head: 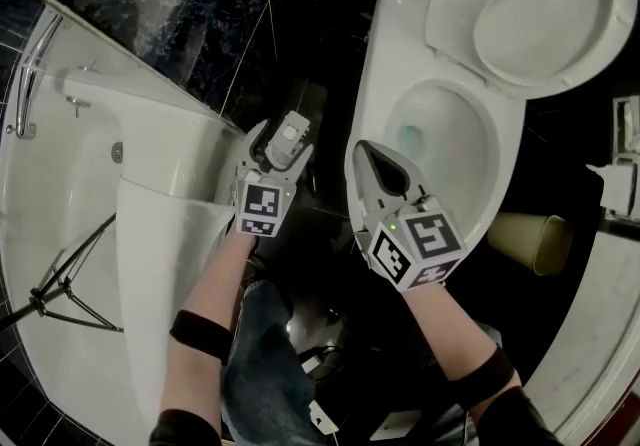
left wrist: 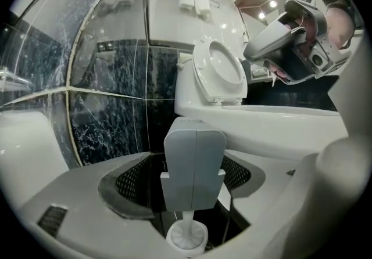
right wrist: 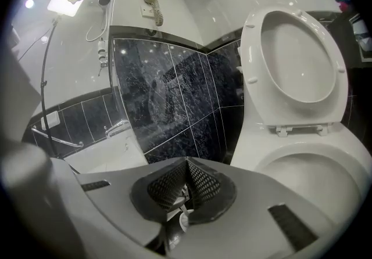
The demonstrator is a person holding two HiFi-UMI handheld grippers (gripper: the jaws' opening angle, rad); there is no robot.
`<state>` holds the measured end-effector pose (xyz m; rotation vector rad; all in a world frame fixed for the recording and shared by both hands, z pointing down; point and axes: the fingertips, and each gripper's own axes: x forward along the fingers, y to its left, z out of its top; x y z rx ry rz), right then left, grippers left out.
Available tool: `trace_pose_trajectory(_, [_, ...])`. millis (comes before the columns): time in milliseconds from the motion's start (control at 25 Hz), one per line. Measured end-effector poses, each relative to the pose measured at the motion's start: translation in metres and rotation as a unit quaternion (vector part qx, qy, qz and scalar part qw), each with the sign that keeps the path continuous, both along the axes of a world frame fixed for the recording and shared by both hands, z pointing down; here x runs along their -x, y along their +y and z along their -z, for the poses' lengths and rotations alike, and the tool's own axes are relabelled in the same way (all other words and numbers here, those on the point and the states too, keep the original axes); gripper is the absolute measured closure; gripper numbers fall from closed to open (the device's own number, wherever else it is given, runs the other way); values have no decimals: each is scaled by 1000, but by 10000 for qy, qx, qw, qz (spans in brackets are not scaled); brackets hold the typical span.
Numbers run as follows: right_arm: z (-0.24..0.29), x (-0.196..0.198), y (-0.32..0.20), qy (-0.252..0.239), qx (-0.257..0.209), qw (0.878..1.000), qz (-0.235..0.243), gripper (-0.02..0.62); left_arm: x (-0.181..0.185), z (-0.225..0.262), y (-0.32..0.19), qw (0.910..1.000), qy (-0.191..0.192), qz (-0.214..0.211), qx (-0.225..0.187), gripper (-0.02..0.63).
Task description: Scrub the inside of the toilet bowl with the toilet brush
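The toilet (head: 372, 64) stands at the upper right with seat and lid (head: 540, 14) raised; blue water shows in the bowl (head: 440, 139). The toilet brush's grey handle (left wrist: 193, 168) stands upright in its white holder (left wrist: 186, 237) on the dark floor left of the toilet. My left gripper (left wrist: 186, 159) is open, its jaws wide on either side of the handle top, pads apart from it. In the head view it (head: 280, 139) sits by the bathtub edge. My right gripper (right wrist: 186, 165) is shut on nothing, hanging beside the bowl's near rim (head: 372, 156).
A white bathtub (head: 60, 184) fills the left, with a black tripod (head: 60, 284) over it. Dark marble tiles (right wrist: 168, 95) back the gap between tub and toilet. A beige roll (head: 535, 239) lies right of the toilet. The person's knee (head: 265, 354) is below.
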<state>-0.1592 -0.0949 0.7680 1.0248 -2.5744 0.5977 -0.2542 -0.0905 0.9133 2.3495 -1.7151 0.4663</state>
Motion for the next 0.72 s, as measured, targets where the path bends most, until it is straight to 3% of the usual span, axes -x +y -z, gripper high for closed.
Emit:
trace_pose_trajectory(400, [-6,3,-7,-52,84,9999,-94,591,-14,-4,-18,9995,63,-287,-136,242])
trace_pose_trajectory(480, [-6,2,-10,-41,24,9999,-113,591,-14,-5,-20,9995,9,-260,-177,269])
trace_pose_trajectory(560, [-5,1,-13,-62,-11,9999,-140,590,-12,-4,-23,9995,-82,-208,-238,353])
trace_pose_trajectory(720, [-6,1,-15,-60,-32,9999,-149,591,-13,-3,-22,9993,-138,-154,-322,360])
